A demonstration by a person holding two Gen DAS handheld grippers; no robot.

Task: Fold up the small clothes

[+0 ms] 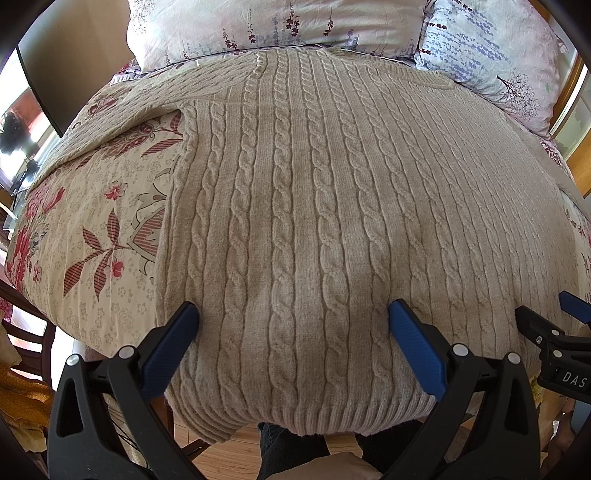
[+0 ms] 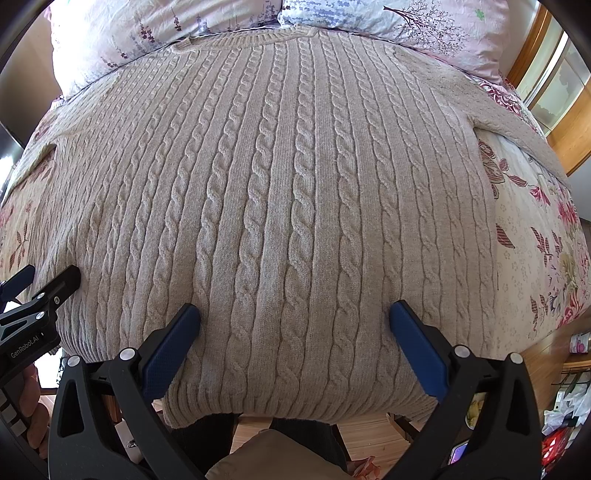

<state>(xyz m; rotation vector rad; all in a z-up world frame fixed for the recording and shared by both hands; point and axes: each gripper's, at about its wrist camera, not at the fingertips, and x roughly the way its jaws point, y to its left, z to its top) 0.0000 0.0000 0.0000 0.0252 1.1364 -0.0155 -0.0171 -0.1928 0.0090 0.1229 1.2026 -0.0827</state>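
Note:
A beige cable-knit sweater (image 1: 314, 206) lies flat on the bed, collar far, ribbed hem hanging over the near edge; it also fills the right wrist view (image 2: 288, 206). Its left sleeve (image 1: 122, 110) runs out to the left, its right sleeve (image 2: 517, 129) to the right. My left gripper (image 1: 293, 314) is open over the hem's left part, with nothing between its blue pads. My right gripper (image 2: 294, 314) is open over the hem's right part, also empty. Each gripper shows at the edge of the other's view: the right one (image 1: 554, 332), the left one (image 2: 40, 299).
A floral quilt (image 1: 92, 240) covers the bed. Two floral pillows (image 1: 277, 26) (image 2: 424, 22) lie beyond the collar. A dark screen (image 1: 70, 66) stands far left, a wooden chair (image 1: 29, 332) near left. Wooden floor (image 2: 369, 435) lies below the bed edge, with clutter (image 2: 565, 413) at right.

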